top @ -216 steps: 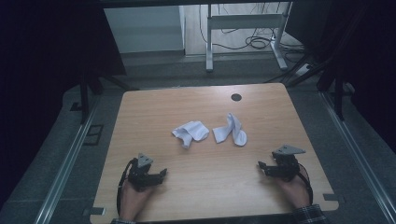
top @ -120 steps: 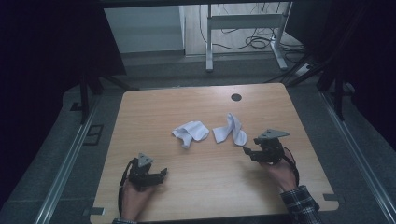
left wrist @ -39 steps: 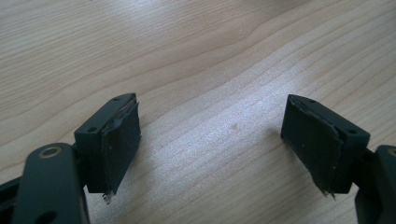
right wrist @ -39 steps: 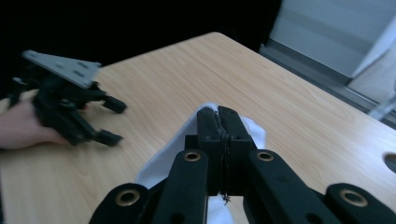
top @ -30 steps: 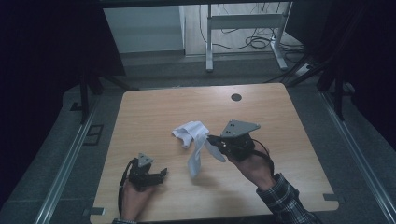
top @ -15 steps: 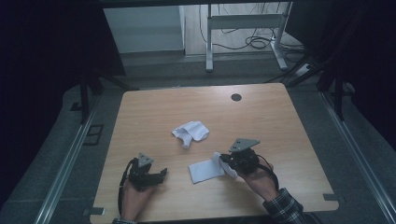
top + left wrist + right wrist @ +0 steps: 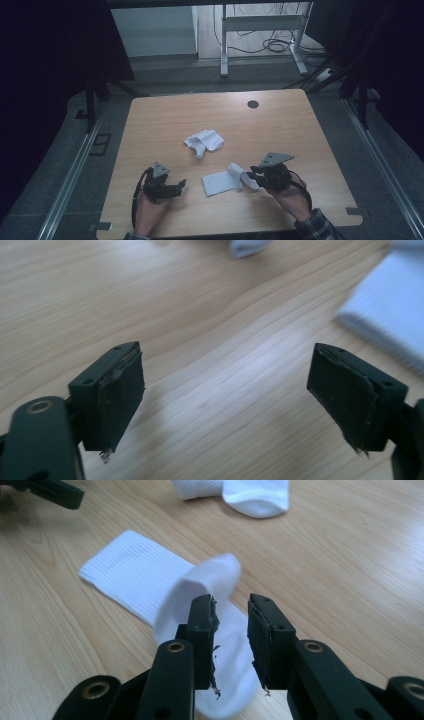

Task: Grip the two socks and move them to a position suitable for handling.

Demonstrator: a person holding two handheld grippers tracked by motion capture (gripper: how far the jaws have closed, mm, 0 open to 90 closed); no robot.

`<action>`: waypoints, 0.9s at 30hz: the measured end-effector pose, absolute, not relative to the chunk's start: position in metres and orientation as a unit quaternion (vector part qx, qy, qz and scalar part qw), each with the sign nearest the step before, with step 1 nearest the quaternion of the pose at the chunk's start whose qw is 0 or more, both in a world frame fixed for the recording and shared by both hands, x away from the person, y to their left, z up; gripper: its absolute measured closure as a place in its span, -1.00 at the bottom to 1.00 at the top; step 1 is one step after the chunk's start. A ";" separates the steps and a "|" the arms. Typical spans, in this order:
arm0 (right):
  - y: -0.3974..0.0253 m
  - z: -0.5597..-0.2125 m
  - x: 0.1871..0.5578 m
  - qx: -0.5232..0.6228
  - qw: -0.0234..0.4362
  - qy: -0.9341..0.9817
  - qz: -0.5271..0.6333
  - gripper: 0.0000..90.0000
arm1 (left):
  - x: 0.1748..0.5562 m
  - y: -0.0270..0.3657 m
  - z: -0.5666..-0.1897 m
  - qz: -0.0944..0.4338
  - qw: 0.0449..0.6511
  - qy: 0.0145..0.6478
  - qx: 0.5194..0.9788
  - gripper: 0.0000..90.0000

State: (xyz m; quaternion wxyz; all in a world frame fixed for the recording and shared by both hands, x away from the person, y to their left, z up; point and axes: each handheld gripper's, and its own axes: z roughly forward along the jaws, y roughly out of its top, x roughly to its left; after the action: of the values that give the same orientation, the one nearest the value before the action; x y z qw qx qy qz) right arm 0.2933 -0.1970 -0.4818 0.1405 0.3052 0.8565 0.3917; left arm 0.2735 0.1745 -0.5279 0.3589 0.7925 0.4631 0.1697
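Right gripper (image 7: pixel 231 630) has its jaws slightly parted over the toe of the white sock (image 7: pixel 222 182), lying near the table's (image 7: pixel 150 125) front edge. I'd release gently. Left gripper (image 7: pixel 176 186) waits beside it, jaws spread, ready to pin the cuff.

Pale wood-grain counter (image 7: pixel 165 125), honey-toned with darker streaks running lengthwise. A dark round hole (image 7: pixel 253 104) near the far edge of the counter. White ribbed sock (image 7: pixel 150 580) on the counter, fine parallel ridges along its cuff, smooth white at the folded toe. A second white sock (image 7: pixel 204 141), bunched, nearer the middle of the counter. Matte black right tongs (image 7: pixel 231 630) with brass-coloured rivets, a grey plate on top. Black left tongs (image 7: pixel 225 390), likewise brass-riveted. Plaid sleeve (image 7: pixel 315 227), dark with light lines, at the near edge of the counter. Grey floor beyond the counter.
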 end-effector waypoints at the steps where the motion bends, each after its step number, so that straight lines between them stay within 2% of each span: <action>1: -0.197 -0.482 0.293 0.305 0.140 0.857 0.392 0.58 | 0.273 0.175 -0.528 0.170 0.359 0.463 0.792 -0.69; 6: -0.215 -0.489 0.295 0.330 0.141 0.852 0.382 0.52 | 0.273 0.141 -0.524 0.144 0.385 0.432 0.803 -0.70; 14: -0.209 -0.517 0.299 0.339 0.122 0.859 0.363 0.43 | 0.277 0.106 -0.533 0.142 0.365 0.412 0.823 -0.71; 16: -0.207 -0.524 0.300 0.339 0.121 0.863 0.355 0.50 | 0.279 0.101 -0.536 0.150 0.349 0.408 0.830 -0.70; 19: -0.206 -0.529 0.299 0.342 0.122 0.864 0.347 0.86 | 0.279 0.101 -0.537 0.170 0.325 0.405 0.837 -0.69; 27: -0.225 -0.519 0.301 0.362 0.162 0.853 0.338 0.86 | 0.282 0.121 -0.536 0.199 0.310 0.432 0.823 -0.69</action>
State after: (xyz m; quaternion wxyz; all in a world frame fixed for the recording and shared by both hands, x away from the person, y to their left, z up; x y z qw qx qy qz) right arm 0.3008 -0.2252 -0.5193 0.1617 0.3620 0.8534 0.3382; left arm 0.2817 0.1215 -0.5360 0.3103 0.8232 0.4318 0.1991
